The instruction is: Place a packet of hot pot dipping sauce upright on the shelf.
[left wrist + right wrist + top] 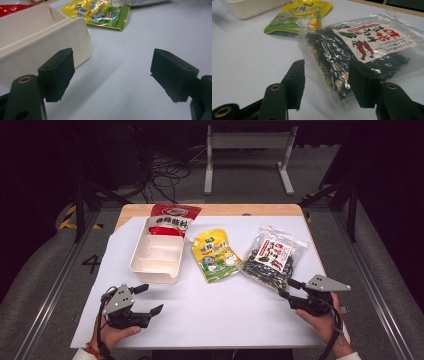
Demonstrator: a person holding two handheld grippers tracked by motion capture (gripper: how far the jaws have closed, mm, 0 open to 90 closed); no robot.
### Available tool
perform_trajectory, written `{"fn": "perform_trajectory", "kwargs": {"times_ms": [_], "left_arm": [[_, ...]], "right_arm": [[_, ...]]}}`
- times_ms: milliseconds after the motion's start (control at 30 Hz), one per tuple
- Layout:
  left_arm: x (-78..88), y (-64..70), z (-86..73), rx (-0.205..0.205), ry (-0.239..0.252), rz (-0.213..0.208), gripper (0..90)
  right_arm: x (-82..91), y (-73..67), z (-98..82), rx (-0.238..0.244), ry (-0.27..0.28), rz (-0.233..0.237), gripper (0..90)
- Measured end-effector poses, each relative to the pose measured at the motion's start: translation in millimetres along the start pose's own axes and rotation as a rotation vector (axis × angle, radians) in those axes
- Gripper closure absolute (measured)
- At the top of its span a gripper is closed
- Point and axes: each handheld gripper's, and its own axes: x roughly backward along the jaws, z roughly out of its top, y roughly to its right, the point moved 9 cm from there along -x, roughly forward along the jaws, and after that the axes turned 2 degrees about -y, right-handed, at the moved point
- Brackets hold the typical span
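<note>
A clear bag of dark seaweed (272,257) with a white and red label lies at the right of the white sheet. My right gripper (288,288) sits at its near corner. In the right gripper view the jaws (325,85) stand on either side of that corner of the bag (362,47), with a gap still showing at one pad, so it is open. My left gripper (150,298) hovers low at the front left, open and empty (112,72), just short of the cream divided tray (155,255) (37,37).
A yellow-green pouch (216,255) (297,17) lies between tray and seaweed bag. A red pouch (172,217) lies behind the tray, partly under it. The white sheet (215,310) covers a wooden table. A metal stand and cables sit on the floor beyond.
</note>
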Motion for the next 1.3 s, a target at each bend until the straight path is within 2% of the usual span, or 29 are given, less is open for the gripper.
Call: {"fn": "perform_trajectory", "kwargs": {"times_ms": [133, 300, 467, 533, 700, 933, 1100, 1167, 1300], "left_arm": [[-8.7, 3.2, -6.3, -0.016, -0.041, -0.011, 18.8], [-16.2, 7.7, -10.1, -0.03, -0.068, -0.031, 18.9], [-19.6, 10.3, -12.2, -0.048, -0.085, -0.036, 18.9], [-20.4, 10.8, -13.1, -0.058, -0.094, -0.037, 18.9], [-22.4, 12.0, -15.0, -0.064, -0.107, -0.043, 18.8], [-24.3, 13.6, -16.8, -0.077, -0.122, -0.051, 18.8], [-25.3, 14.6, -17.3, -0.08, -0.125, -0.059, 18.8], [-26.0, 15.0, -17.6, -0.081, -0.128, -0.061, 18.7], [-26.7, 15.9, -18.0, -0.08, -0.131, -0.067, 18.5]], "right_arm": [[-0.4, 13.3, 1.2, -0.022, 0.004, -0.028, 47.6], [-7.2, 31.7, 0.7, -0.06, -0.004, -0.062, 44.7], [-14.1, 44.0, -0.3, -0.088, -0.018, -0.078, 40.8], [-20.7, 51.4, -3.5, -0.115, -0.044, -0.085, 37.0], [-33.0, 63.7, -7.2, -0.17, -0.063, -0.096, 30.9], [-49.4, 66.6, -10.3, -0.221, -0.096, -0.089, 24.1], [-58.1, 68.9, -9.8, -0.268, -0.109, -0.098, 13.4], [-61.0, 70.5, -11.2, -0.303, -0.124, -0.097, 10.1], [-63.7, 72.1, -10.9, -0.311, -0.133, -0.102, 7.6]]}}
